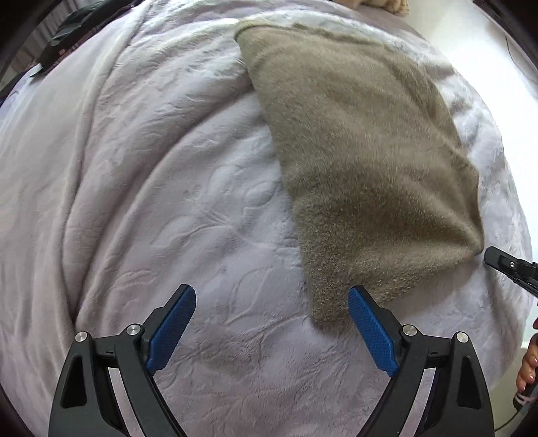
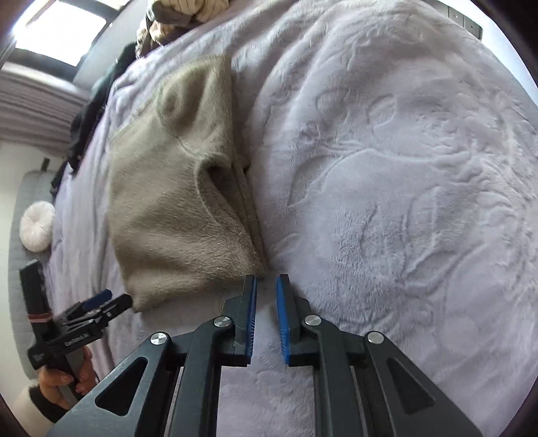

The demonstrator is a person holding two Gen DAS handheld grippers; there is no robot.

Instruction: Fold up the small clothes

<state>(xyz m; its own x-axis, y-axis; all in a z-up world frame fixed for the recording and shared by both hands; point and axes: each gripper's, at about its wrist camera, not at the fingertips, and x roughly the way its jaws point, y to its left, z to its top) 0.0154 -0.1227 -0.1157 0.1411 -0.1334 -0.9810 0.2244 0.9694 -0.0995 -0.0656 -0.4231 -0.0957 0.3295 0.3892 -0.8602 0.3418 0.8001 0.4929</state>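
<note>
A fuzzy taupe garment (image 1: 363,161) lies folded on the lilac embossed blanket (image 1: 168,201). My left gripper (image 1: 272,295) is open and empty, its right pad (image 1: 368,329) touching the garment's near corner. In the right wrist view the garment (image 2: 178,208) lies to the left, its layered folded edge running toward me. My right gripper (image 2: 266,285) is open by a narrow gap and empty, just short of the garment's near right corner. The left gripper also shows in the right wrist view (image 2: 114,299), and the right gripper's tip in the left wrist view (image 1: 504,265).
Dark clothes (image 1: 77,30) lie at the blanket's far left edge. A pile of beige and brown clothes (image 2: 181,16) sits at the far end of the bed. A round white cushion (image 2: 37,225) lies beside the bed. The blanket (image 2: 403,168) spreads wide to the right.
</note>
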